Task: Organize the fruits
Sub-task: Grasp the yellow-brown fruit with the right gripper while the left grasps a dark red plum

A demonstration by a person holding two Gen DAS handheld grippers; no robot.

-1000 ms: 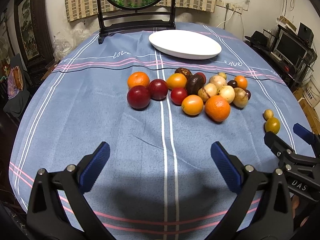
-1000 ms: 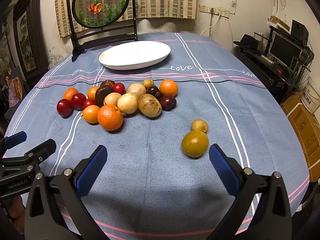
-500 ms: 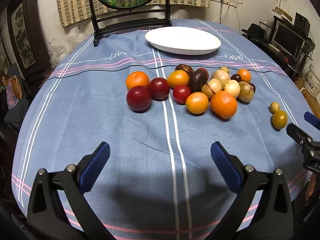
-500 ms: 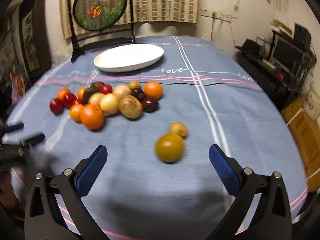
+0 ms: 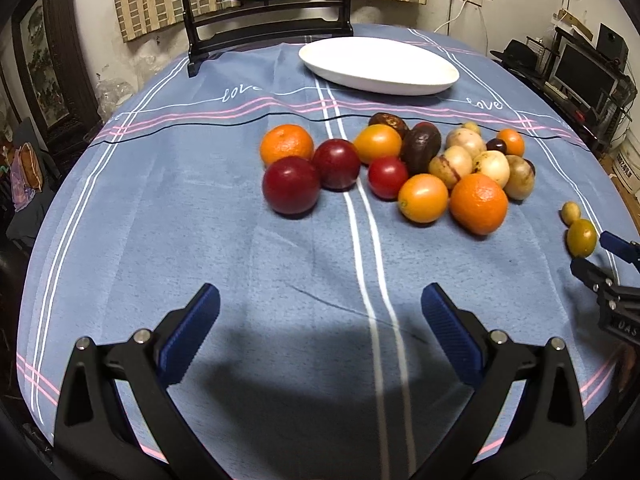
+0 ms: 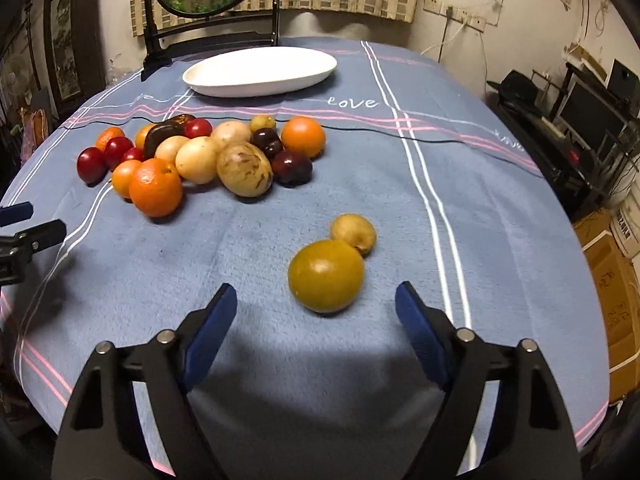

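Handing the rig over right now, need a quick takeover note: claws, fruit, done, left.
Left claw: open, empty, above bare cloth short of the fruit pile.
Right claw: open, empty, lined up on the yellow-green fruit, which sits just ahead of its tips, not gripped.
A small yellow fruit touches that one on its far side; both lie apart from the pile.
White plate at the far side of the table holds nothing.
Done: nothing sorted yet.
Left: every fruit. Likely first move is closing the right claw on the yellow-green fruit.
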